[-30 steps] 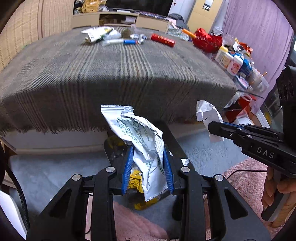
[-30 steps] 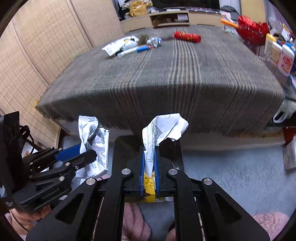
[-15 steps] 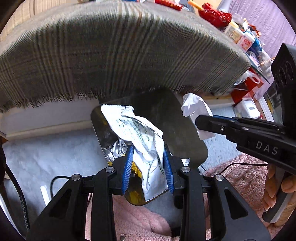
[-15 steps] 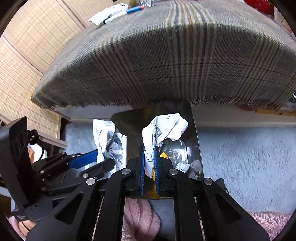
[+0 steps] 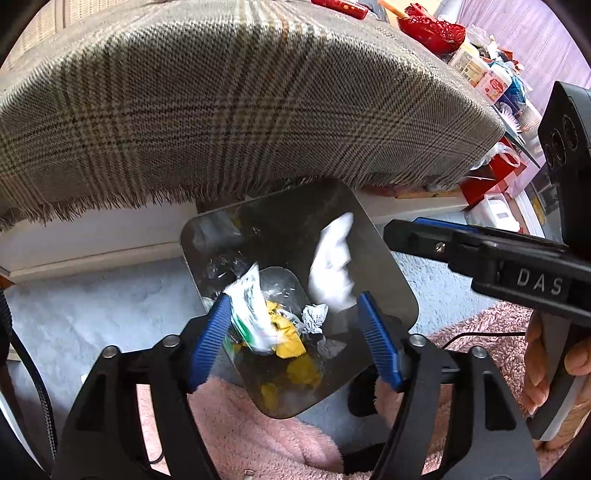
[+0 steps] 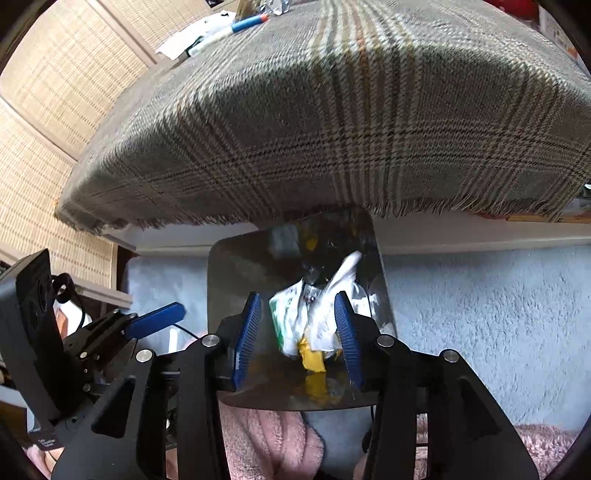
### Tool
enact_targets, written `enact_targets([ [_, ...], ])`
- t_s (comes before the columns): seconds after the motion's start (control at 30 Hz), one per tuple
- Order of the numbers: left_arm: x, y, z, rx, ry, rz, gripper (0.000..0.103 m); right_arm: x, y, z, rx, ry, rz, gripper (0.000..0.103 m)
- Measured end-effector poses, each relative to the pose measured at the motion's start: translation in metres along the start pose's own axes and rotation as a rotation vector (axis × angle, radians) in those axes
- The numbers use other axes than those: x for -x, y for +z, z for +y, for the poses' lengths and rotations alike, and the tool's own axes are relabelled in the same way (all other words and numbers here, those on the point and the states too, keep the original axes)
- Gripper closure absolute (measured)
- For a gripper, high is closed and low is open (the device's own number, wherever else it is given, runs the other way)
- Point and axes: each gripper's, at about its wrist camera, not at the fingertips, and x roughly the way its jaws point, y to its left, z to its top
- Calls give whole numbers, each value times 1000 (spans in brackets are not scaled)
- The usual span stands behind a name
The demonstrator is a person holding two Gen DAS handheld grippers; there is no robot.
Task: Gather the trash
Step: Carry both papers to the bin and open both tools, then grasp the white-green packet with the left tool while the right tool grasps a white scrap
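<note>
My left gripper (image 5: 293,332) hangs over a dark metal bin (image 5: 388,258), and its jaws are opening. The silver snack wrapper (image 5: 251,314) is blurred and loose between them, by the left pad, dropping onto yellow trash (image 5: 288,336). My right gripper (image 6: 297,328) is over the same bin (image 6: 218,266), with its jaws also opening. The crumpled white paper (image 6: 332,295) is falling free between the pads, which do not press on it. The same paper (image 5: 332,266) shows blurred in the left wrist view, beside the right gripper (image 5: 480,254).
The plaid-covered table (image 5: 221,110) overhangs the bin's far side. On it lie a white wrapper and a blue-capped pen (image 6: 225,29). A red basket (image 5: 432,29) and bottles crowd the right. A pink rug (image 5: 258,435) and pale carpet (image 6: 480,314) surround the bin.
Both grippers sank from table height down over the bin. Both then went from shut to open, so the wrapper and the paper left their pads and are falling in.
</note>
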Motion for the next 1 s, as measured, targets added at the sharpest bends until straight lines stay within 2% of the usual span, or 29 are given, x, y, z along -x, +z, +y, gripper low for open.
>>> enact_targets([
  [0.07,4,2,0,-1,5,-8,26,3,3,-2,-5,-6,-8,50],
  [0.13,10,5,0,-6,12,-20,22,8,5,-3,-6,-15,-24,35],
  [0.2,16,8,0,-7,12,-37,19,14,8,-2,1,-29,-39,24],
  [0.33,30,15,1,-10,16,-59,12,24,14,2,22,-63,-66,9],
  [0.4,37,19,2,-10,19,-72,11,29,19,4,32,-79,-78,5],
  [0.67,66,43,10,-6,34,-127,8,61,53,6,32,-104,-167,4],
  [0.8,79,65,24,26,37,-166,8,80,80,6,7,-102,-235,4],
  [1.0,93,106,47,46,61,-225,8,83,122,9,-20,-88,-292,4],
])
